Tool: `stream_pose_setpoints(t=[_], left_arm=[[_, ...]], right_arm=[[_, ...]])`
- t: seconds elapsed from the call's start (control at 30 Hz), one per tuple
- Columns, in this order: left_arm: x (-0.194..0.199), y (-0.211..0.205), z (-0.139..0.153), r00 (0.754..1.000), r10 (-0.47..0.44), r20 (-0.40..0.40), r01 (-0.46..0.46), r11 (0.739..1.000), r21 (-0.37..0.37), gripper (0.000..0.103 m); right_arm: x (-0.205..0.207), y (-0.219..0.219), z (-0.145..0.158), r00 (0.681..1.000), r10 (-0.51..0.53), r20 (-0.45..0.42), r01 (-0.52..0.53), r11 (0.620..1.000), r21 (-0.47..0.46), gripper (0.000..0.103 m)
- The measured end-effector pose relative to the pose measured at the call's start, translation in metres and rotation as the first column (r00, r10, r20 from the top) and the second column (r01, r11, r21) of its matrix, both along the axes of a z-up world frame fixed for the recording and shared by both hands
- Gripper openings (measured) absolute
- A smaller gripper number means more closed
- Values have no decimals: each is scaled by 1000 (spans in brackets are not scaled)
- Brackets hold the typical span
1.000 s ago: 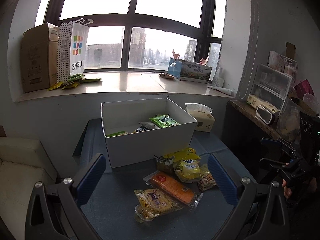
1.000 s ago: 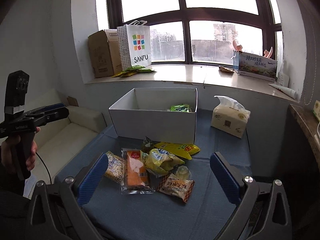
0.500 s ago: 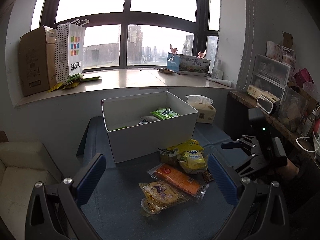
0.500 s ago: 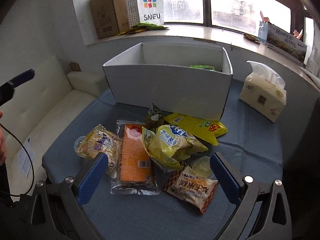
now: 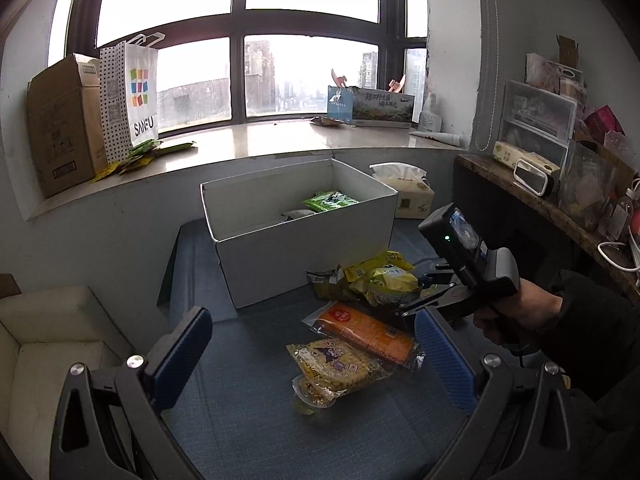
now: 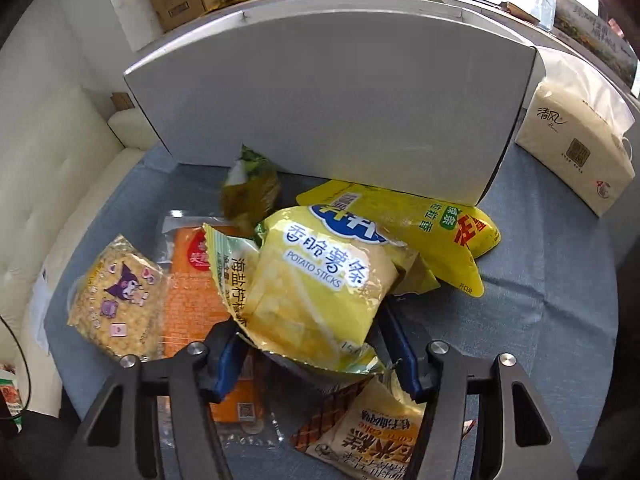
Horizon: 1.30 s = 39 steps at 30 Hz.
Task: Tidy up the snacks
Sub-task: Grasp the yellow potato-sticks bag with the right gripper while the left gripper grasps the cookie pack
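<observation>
Right gripper [image 6: 312,354] jaws just closing on potato sticks bag [image 6: 320,280]; left gripper [image 5: 312,354] jaws released; slick puffy bag may slip, neighbours drag

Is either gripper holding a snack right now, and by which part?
Right gripper has just closed on the potato sticks bag, at its near bottom end. Left gripper holds nothing.

Potato stick bag [image 6: 320,284]: yellow, puffy, lying atop the snack pile in front of the white box [image 6: 332,92], its lower end between the jaws. Orange packet [image 5: 366,330]: flat, clear-edged. Corn snack bag [image 5: 334,364]: flat, purple cartoon print, beside the orange packet. Flat yellow pouch [image 6: 432,224]: against the box wall. Green packet [image 5: 330,202]: inside the box.
</observation>
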<state>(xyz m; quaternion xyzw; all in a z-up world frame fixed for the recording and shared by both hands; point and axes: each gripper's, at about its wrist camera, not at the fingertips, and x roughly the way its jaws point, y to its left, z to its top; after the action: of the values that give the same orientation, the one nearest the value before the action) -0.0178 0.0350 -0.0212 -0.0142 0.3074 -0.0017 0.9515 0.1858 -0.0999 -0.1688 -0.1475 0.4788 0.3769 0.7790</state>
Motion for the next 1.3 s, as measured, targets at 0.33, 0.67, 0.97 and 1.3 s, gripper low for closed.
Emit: stream_pose_setpoints(t=[0.33, 0.67, 0.97, 1.3], left_arm=[[23, -3, -30, 988, -78, -137, 89, 993, 77, 103], [79, -22, -97, 856, -375, -357, 416, 909, 42, 103], [112, -31, -143, 795, -370, -481, 474, 873, 112, 103], [83, -8, -113, 882, -308, -358, 352, 934, 65, 81]], right_arm=[[-43, -57, 59, 996, -18, 84, 2, 983, 185, 64], [-81, -108, 103, 990, -51, 132, 13, 961, 275, 64], [-81, -111, 101, 992, -64, 107, 31, 959, 283, 64], [-83, -107, 102, 991, -52, 120, 15, 956, 293, 64]])
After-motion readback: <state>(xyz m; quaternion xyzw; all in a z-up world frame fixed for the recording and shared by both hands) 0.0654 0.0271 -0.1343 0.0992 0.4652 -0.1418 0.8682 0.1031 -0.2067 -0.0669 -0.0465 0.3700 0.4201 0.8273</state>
